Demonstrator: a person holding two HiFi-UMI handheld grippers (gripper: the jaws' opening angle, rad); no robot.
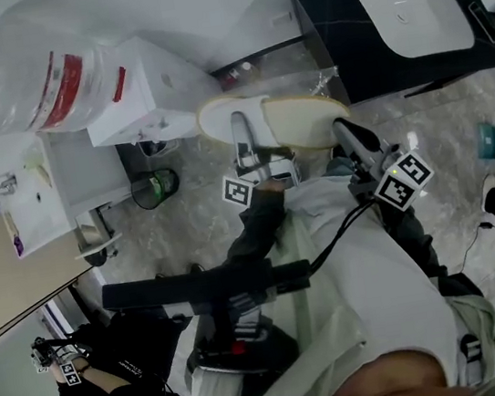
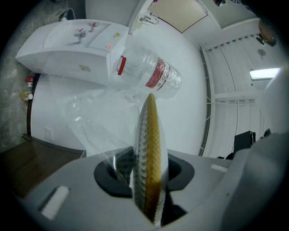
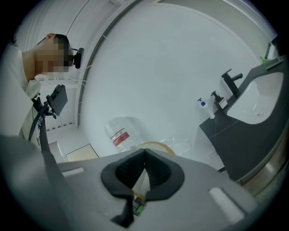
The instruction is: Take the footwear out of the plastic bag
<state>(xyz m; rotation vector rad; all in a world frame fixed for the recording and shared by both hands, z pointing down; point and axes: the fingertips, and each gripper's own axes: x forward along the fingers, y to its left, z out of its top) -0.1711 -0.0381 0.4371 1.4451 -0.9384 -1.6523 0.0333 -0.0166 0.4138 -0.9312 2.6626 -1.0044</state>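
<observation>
The biggest things are the white wall (image 1: pixel 200 6) and the marbled floor (image 1: pixel 438 118), seen from above in the head view. At the top right stands a dark vanity (image 1: pixel 337 54) with a white basin (image 1: pixel 413 11) set in it. At the top left a big clear water bottle (image 1: pixel 36 81) with a red label lies against a white cabinet (image 1: pixel 154 96). In the middle, held up in the air between the two grippers, is the slipper (image 1: pixel 296 121), with a pale upper and a tan sole. The clear plastic bag (image 2: pixel 90 113) is around it and hangs loose at its side. The left gripper (image 1: pixel 245 142) has its jaws partly closed and clamped on the slipper, which stands edge-on between them, with bag film beside it. The right gripper (image 1: pixel 340 125) has its jaws pressed fully together just beside the other end of the slipper. I cannot tell if they pinch a fold of the film.
</observation>
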